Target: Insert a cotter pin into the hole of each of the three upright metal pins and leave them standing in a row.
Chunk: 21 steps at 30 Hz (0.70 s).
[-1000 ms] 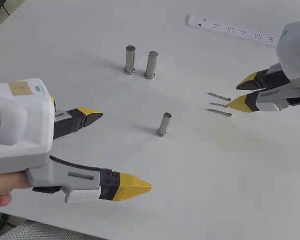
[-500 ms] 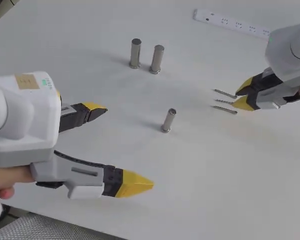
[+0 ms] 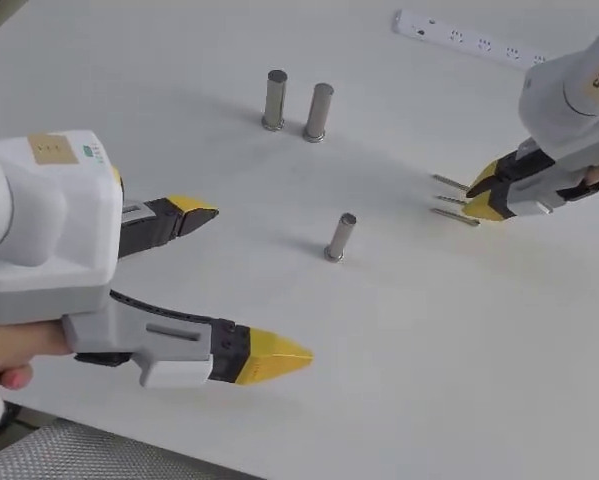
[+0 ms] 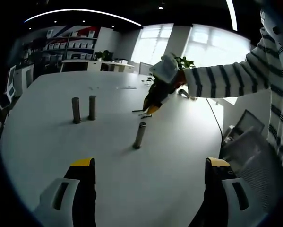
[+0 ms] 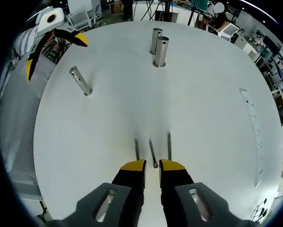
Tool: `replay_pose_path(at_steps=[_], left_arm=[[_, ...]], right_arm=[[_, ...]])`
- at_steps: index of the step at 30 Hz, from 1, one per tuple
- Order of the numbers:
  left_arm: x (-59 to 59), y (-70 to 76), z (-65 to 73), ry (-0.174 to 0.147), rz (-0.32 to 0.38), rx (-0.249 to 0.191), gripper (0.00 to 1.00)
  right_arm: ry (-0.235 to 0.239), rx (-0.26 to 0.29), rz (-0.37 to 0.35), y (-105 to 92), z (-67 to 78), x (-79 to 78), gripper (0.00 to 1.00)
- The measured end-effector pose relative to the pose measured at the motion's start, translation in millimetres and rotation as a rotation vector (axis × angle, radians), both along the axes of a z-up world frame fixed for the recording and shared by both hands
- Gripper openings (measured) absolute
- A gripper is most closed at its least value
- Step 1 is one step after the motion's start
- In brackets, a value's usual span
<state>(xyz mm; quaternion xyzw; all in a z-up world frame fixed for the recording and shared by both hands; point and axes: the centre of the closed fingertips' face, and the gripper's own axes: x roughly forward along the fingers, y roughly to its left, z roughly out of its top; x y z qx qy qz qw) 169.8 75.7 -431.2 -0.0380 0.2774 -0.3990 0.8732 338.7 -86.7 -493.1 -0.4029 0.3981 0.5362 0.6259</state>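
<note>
Left tool (image 3: pixel 259 283): jaws wide apart, holding nothing, held low over the near left part of the desk (image 3: pixel 429 350); in the left gripper view (image 4: pixel 150 163) its 2 yellow-tipped jaws frame the lone metal pin ahead.
Right tool (image 3: pixel 471 203): jaws narrow with a slim gap, tips down at the near ends of the cotter pins; in the right gripper view (image 5: pixel 152 166) the end of the middle cotter pin sits in line with that gap, and I cannot tell whether a jaw touches it.
Paired metal pins: 2 stand upright just beside each other at the far side of the desk, the left one (image 3: pixel 275 99) and the right one (image 3: pixel 318 111).
Lone metal pin (image 3: pixel 339 237): stands on its base near mid-desk, well apart from the pair, between the 2 tools.
Cotter pins: 3 lie flat, side by side, roughly parallel, the far one (image 3: pixel 449 181), the middle one (image 3: pixel 449 199) and the near one (image 3: pixel 454 215).
Power strip (image 3: pixel 459 38): white, lies flat along the far right edge.
</note>
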Motion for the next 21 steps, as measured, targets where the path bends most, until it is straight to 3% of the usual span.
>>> replay_pose_path(at_steps=[13,15,17,18,21], left_arm=[[2.8,-6.4,1.5,0.002,0.01,-0.025,0.93],[4.5,-7.8,4.8,0.012,0.032,-0.072,0.91],[4.5,-7.7,6.3,0.008,0.034,-0.074,0.91],[4.4,-7.9,7.2,0.006,0.034,-0.076,0.91],[4.8,-8.0,8.9,0.003,0.039,-0.079,0.91]], right_arm=[[0.034,-0.022,0.037,3.1,-2.5,-2.3,0.01],[0.044,-0.02,0.024,3.0,-2.5,-1.1,0.01],[0.045,-0.009,-0.009,3.3,-3.1,3.8,0.0],[0.072,-0.005,-0.039,3.1,-3.2,1.5,0.0],[0.072,0.009,-0.01,2.5,-4.1,4.3,0.0]])
